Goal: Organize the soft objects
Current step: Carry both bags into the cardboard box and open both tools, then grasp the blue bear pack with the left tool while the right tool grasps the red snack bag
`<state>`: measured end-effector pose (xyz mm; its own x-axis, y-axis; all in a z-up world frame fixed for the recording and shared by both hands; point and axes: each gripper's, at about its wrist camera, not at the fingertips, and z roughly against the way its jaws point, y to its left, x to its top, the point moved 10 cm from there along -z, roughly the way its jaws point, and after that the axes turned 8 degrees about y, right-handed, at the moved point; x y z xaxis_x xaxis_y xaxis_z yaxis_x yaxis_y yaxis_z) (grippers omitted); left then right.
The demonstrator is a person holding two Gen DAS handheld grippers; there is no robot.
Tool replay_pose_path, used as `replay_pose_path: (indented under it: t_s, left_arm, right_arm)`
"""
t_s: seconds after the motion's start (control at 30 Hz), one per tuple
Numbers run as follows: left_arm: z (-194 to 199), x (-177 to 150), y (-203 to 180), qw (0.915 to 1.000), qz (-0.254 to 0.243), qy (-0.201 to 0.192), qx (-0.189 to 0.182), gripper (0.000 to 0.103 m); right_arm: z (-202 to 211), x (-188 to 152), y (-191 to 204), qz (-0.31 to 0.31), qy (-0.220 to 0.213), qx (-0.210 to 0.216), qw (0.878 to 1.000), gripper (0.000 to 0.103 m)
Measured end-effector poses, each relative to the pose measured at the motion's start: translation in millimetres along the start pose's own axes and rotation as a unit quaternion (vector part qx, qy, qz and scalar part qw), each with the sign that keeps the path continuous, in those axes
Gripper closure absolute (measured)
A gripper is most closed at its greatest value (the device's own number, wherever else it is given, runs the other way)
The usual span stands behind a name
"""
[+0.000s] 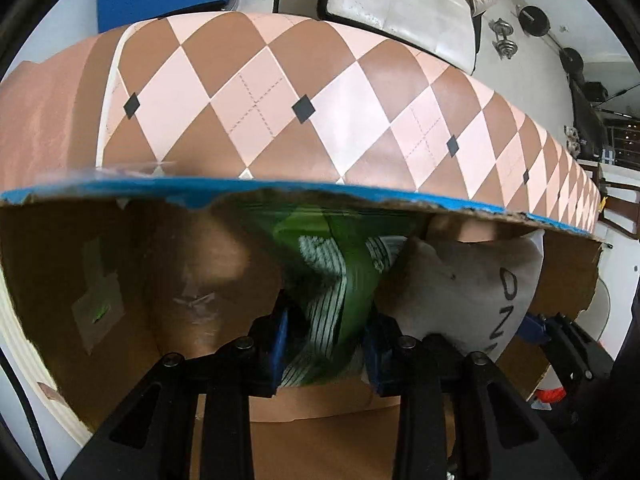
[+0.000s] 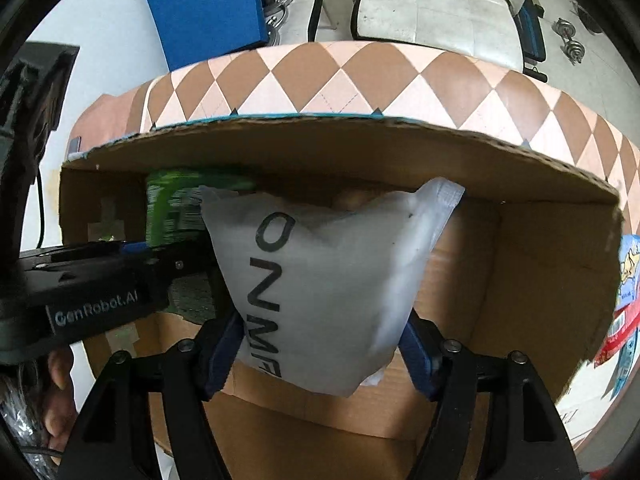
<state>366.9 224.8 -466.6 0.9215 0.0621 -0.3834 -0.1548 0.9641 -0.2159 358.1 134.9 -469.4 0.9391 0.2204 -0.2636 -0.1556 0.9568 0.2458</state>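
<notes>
My left gripper (image 1: 326, 344) is shut on a green and white striped soft pack (image 1: 340, 280) and holds it inside an open cardboard box (image 1: 120, 272). My right gripper (image 2: 320, 352) is shut on a white soft pouch with black letters (image 2: 320, 276) and holds it inside the same box (image 2: 520, 280). The pouch also shows in the left wrist view (image 1: 472, 292), just right of the green pack. The green pack (image 2: 176, 208) and my left gripper (image 2: 136, 254) show at the left of the right wrist view.
The box stands on a table with a brown and pink diamond cloth (image 1: 280, 100). A blue board (image 2: 208, 8) and a white chair (image 2: 432, 4) stand behind the table. Dumbbells (image 1: 506, 38) lie on the floor. Colourful packets (image 2: 624, 300) lie right of the box.
</notes>
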Motion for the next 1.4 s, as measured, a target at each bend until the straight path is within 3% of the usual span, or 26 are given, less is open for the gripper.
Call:
replay_pose_path:
  t_s: [0.07, 0.13, 0.27, 0.4, 0.5, 0.73, 1.07, 1.23, 1.4]
  left_arm:
    - [5.6, -4.3, -1.9, 1.0, 0.008, -0.004, -0.003, 0.072]
    - [15.0, -10.6, -4.4, 0.9999, 0.003, -0.014, 0.0, 0.063]
    - [39.0, -29.2, -4.3, 0.9982, -0.011, -0.05, 0.031, 0.051]
    - [60.9, -54.4, -0.4, 0.9938, -0.013, -0.096, 0.055, 0.017]
    - [70.2, -78.7, 9.4, 0.9908, -0.012, -0.122, 0.058, 0.007]
    - [87.4, -122.0, 22.9, 0.981, 0.008, -0.179, 0.074, 0.007]
    - [95.7, -184.3, 15.8, 0.9714, 0.003, -0.219, 0.091, 0.006]
    - [100.2, -201.8, -1.8, 0.9708, 0.003, -0.225, 0.082, 0.002]
    - [127.5, -198.1, -50.8, 0.9603, -0.027, -0.259, 0.101, 0.002]
  right_arm:
    - [0.2, -3.5, -0.6, -0.003, 0.008, 0.009, 1.0, 0.022]
    - [6.9, -6.4, 0.6, -0.007, 0.002, 0.01, 1.0, 0.015]
    - [30.7, -18.0, 2.0, -0.006, -0.019, -0.007, 1.0, 0.004]
    - [53.4, -35.4, -0.1, -0.003, -0.051, -0.05, 0.997, 0.0]
    - [67.2, -58.5, 1.7, -0.007, -0.079, -0.079, 0.994, 0.0]
    - [89.3, -111.9, -1.6, -0.021, -0.126, -0.085, 0.988, 0.0]
    - [102.6, -179.5, 14.2, -0.019, -0.16, -0.058, 0.985, 0.0]
    - [108.7, -197.0, 8.9, -0.02, -0.164, -0.024, 0.986, 0.0]
    - [132.7, -205.4, -30.2, -0.054, -0.177, 0.022, 0.983, 0.0]
